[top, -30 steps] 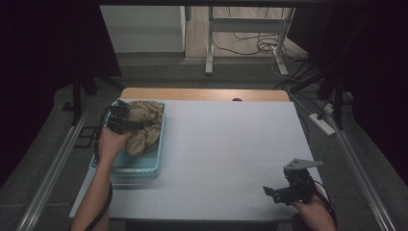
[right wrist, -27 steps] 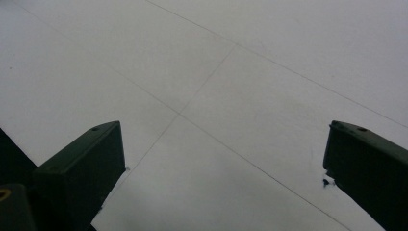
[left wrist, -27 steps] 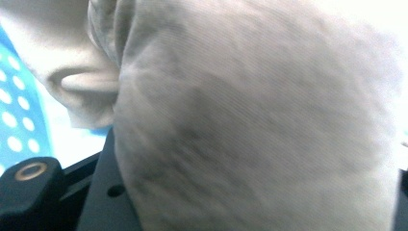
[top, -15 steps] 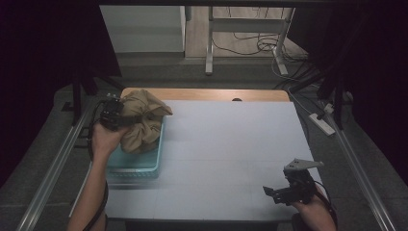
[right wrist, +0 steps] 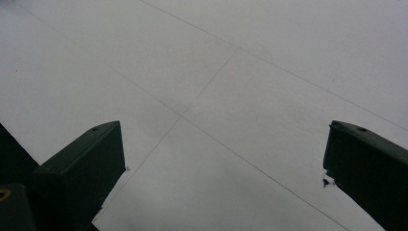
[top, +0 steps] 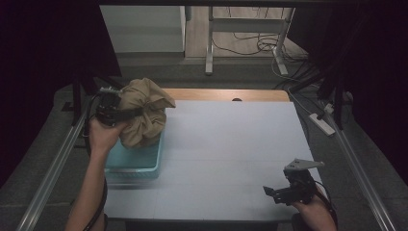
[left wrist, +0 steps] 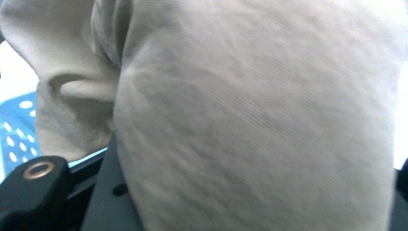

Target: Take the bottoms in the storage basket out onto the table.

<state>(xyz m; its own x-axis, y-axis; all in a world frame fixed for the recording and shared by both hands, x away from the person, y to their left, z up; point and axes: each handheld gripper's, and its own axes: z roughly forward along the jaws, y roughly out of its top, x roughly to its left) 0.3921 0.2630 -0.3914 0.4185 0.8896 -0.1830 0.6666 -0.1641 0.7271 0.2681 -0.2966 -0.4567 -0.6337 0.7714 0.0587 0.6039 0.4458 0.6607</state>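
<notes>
My left gripper (top: 126,114), clenched on a bunched tan cloth (top: 144,118) at upper left of the frame above the blue basket (top: 132,161), holds a soft, light, floppy bundle best gripped by its gathered folds.

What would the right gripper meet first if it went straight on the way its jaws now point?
Most likely the bare white table top: the right gripper has its jaws open and angled down at it, nothing between or ahead. How soon is unclear.
</notes>
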